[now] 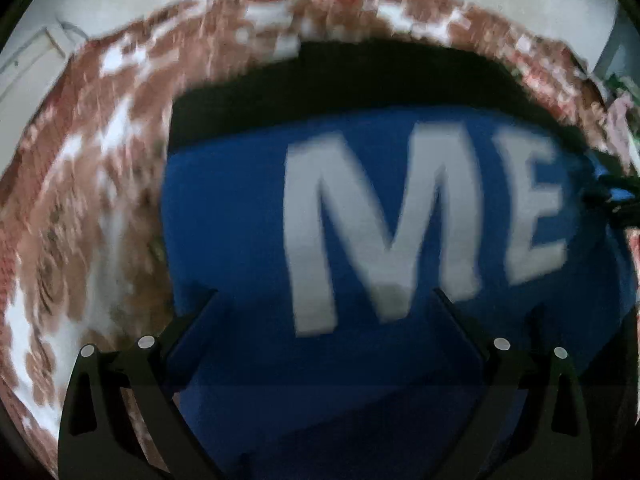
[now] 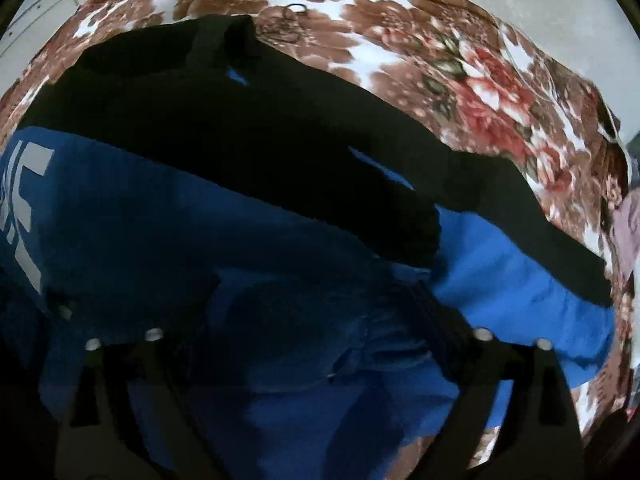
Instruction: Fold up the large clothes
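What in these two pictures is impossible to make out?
- Left wrist view: the lettering on the blue garment reads "ME", then the picture's right edge cuts it off.
- Left wrist view: the floral bedspread is motion-blurred, so its pattern is unclear.
- Right wrist view: the right gripper sits in shadow, its fingers barely visible.
- Right wrist view: the black part shows no detail, being too dark.

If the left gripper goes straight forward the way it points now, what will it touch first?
Most likely the blue garment, near its white letter M. The left gripper is open above it and nothing else lies between; depth is unclear.
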`<action>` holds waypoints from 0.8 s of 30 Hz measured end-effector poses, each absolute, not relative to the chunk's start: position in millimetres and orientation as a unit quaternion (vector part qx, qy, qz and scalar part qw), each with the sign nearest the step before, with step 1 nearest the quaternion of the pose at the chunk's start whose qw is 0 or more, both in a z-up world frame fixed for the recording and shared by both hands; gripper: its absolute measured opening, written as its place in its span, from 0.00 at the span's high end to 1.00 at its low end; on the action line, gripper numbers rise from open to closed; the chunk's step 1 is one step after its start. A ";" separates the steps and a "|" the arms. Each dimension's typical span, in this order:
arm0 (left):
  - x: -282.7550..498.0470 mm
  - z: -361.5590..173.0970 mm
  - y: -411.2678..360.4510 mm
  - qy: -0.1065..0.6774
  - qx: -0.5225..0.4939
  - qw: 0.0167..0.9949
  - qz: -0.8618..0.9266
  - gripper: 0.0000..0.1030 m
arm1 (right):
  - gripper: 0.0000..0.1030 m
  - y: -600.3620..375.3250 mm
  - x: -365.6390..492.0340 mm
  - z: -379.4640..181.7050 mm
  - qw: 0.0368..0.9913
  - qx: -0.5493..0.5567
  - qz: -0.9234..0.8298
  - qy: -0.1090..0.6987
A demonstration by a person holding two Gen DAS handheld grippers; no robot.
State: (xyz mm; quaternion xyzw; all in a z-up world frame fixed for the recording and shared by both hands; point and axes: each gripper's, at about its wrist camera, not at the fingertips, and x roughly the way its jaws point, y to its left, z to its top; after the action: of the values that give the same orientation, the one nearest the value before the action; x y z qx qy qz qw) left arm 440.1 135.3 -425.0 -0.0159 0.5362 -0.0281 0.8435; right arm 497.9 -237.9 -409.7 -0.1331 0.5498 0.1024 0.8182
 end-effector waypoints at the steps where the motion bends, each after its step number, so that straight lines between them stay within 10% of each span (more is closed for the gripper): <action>1: 435.9 -429.7 133.8 0.533 -0.004 0.845 -0.027 0.05 | 0.11 -240.6 495.9 -409.7 0.819 -0.129 0.103 0.550; 24: 412.7 -373.7 -63.2 0.481 -0.036 0.875 -0.045 0.05 | 0.11 -469.9 436.0 -351.9 0.834 -0.006 0.020 0.552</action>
State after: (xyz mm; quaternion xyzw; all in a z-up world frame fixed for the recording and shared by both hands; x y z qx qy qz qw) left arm 412.7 -63.2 -373.7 -0.0355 0.4806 -0.0450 0.8751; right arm 436.0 -469.9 -351.9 -0.0060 0.5519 0.0200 0.8337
